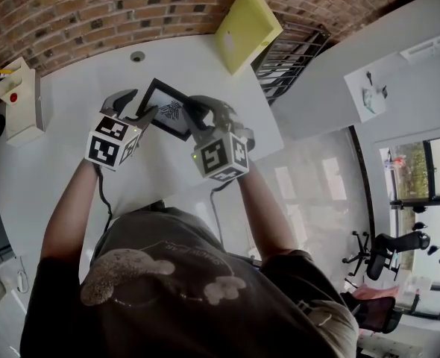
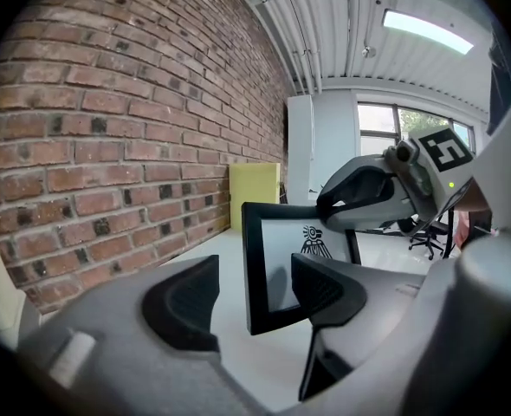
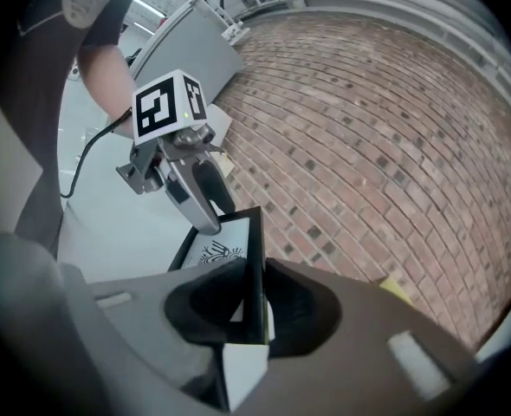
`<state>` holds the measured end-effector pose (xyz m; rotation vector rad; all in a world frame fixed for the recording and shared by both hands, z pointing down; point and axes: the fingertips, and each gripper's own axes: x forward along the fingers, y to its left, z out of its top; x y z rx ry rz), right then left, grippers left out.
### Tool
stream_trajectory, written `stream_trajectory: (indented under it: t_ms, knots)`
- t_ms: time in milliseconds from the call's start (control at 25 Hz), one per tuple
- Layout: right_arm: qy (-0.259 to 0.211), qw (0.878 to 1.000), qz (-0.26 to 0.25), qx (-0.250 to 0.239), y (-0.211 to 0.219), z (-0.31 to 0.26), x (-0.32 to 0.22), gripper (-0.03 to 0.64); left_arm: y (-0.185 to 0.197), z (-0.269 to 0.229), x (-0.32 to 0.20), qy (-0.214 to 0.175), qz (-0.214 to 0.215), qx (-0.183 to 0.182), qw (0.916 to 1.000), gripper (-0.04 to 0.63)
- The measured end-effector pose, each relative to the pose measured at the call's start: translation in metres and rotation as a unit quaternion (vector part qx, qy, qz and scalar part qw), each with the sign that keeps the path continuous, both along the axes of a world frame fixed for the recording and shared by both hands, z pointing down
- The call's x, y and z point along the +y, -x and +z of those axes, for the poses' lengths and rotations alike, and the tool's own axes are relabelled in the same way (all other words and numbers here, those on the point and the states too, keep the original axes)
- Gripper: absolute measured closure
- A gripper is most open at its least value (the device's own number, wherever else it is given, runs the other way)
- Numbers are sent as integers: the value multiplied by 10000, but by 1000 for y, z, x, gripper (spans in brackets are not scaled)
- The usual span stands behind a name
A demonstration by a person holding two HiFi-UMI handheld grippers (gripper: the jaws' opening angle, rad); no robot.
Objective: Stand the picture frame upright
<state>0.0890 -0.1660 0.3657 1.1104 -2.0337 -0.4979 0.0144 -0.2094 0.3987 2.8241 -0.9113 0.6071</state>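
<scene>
The black picture frame (image 1: 168, 110) with a white print stands tilted up on the white table (image 1: 56, 177). My right gripper (image 1: 198, 112) is shut on its right edge; in the right gripper view the frame (image 3: 229, 245) runs edge-on between the pads of this gripper (image 3: 254, 306). My left gripper (image 1: 136, 104) is at the frame's left side. In the left gripper view the frame's (image 2: 277, 267) near corner sits inside the left gripper's (image 2: 251, 297) gap, with space showing beside the left pad. The jaws stand open.
A yellow panel (image 1: 246, 27) leans at the table's far right corner beside a black wire rack (image 1: 291, 62). A cream box with a red dot (image 1: 22, 99) stands at the far left. A brick wall (image 1: 93, 6) bounds the table's back.
</scene>
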Motion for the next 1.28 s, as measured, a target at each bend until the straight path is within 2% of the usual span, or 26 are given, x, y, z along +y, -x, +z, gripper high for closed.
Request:
stream_trajectory:
  t_ms: [240, 400, 600, 720, 920, 1000, 1080, 1200, 1280]
  knots:
    - [-79, 9997, -167, 139, 19, -3, 0, 540, 14, -1, -4, -208, -173, -63, 9996, 437]
    - [-130, 9996, -203, 178, 29, -6, -1, 540, 23, -3, -6, -202, -219, -19, 9996, 511]
    - [-160, 9998, -115, 42, 41, -11, -3, 540, 38, -11, -8, -63, -393, 281, 9988, 520]
    - [-129, 9997, 49, -222, 46, -13, -5, 537, 45, -14, -11, -79, -410, 372, 9984, 520]
    - [-200, 9989, 232, -342, 55, -15, -9, 528, 55, -12, -13, 26, -476, 485, 9977, 522]
    - [-230, 9975, 281, -612, 59, -19, -11, 517, 62, -12, -14, -17, -587, 443, 9973, 522]
    - [-214, 9930, 328, -1118, 62, -24, -15, 487, 73, -10, -18, -89, -779, 317, 9964, 520]
    - [89, 9815, 448, -1862, 61, -22, -21, 440, 88, -6, -26, -37, -1097, 358, 9933, 521]
    - [333, 9724, 540, -2244, 57, -16, -25, 438, 97, -7, -32, -48, -1324, 470, 9901, 520]
